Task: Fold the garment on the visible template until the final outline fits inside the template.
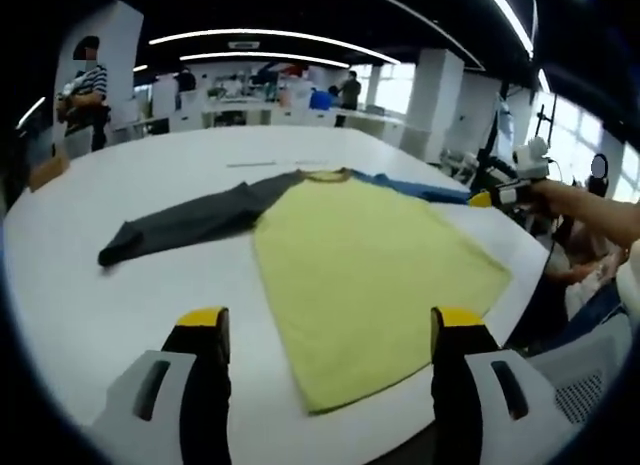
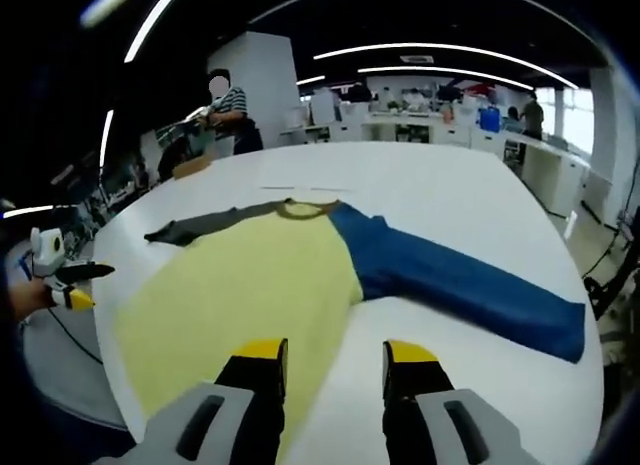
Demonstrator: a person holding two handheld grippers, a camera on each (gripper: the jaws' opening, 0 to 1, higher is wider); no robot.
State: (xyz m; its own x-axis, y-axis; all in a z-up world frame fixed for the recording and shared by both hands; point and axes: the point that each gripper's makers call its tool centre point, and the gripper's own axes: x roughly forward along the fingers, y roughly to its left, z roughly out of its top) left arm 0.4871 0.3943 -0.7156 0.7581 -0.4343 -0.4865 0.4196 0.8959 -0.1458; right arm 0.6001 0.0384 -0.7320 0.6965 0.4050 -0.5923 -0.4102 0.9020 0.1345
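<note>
While both tongs hang above the near edge of the white surface, the garment lies flat and unfolded on it: yellow body, one dark grey sleeve, one blue sleeve, both sleeves stretched out to opposite sides. Neckline points away from the person, hem toward them. Left tongs: jaws spread wide, yellow tips, nothing between them, hovering over the hem end of the yellow body; touching the cloth or not, cannot tell. Right tongs: jaws apart, empty, sitting over the yellow body's edge just beside where the blue sleeve starts. In the left gripper view the right tongs come in from the right side, held by a hand near the blue sleeve. In the right gripper view the left tongs show at the far left, off the surface edge near the hem corner. No template outline that I can make out under the garment. Background: a person in a striped shirt stands past the far end of the surface, more desks and people behind, strip lights on the ceiling.
</note>
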